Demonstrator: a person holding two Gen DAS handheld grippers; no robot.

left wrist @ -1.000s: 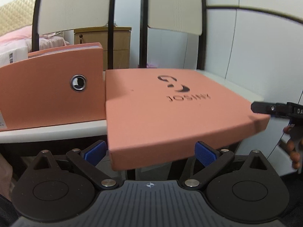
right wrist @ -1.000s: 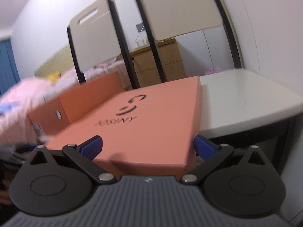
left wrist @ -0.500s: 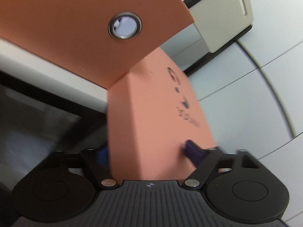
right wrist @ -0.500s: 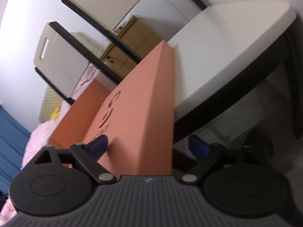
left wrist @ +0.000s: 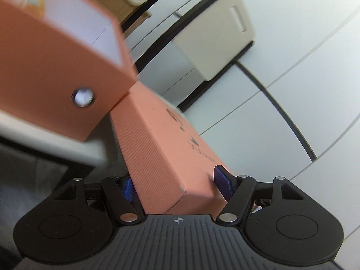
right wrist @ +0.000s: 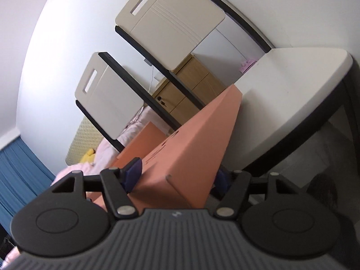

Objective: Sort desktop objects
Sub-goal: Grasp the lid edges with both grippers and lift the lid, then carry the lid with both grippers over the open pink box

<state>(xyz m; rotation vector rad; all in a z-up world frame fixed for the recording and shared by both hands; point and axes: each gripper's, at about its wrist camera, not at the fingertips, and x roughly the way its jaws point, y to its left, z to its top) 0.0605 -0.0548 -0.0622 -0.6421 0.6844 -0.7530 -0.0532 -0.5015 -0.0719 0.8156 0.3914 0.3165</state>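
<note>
White wall panels with dark seams behind; two cream chair backs on black frames, a wooden cabinet, pink bedding and a blue curtain at far left in the right wrist view. White counter with dark edge, tilted steeply in both views.

Left side: salmon file box with a metal-ringed finger hole, standing on the counter, blurred, white interior showing at top. Just beside it, touching at one corner: flat salmon box with dark printed lettering, turned on edge, its near end off the counter's edge.

Left tongs: narrow, blue pads pressed on both faces of the flat salmon box, near its lower corner.

Right side: same flat salmon box seen edge-up, far end resting against the counter. Right tongs: narrow, clamped across the box's thickness, one blue pad on the lettered face, the other largely hidden behind the box.
</note>
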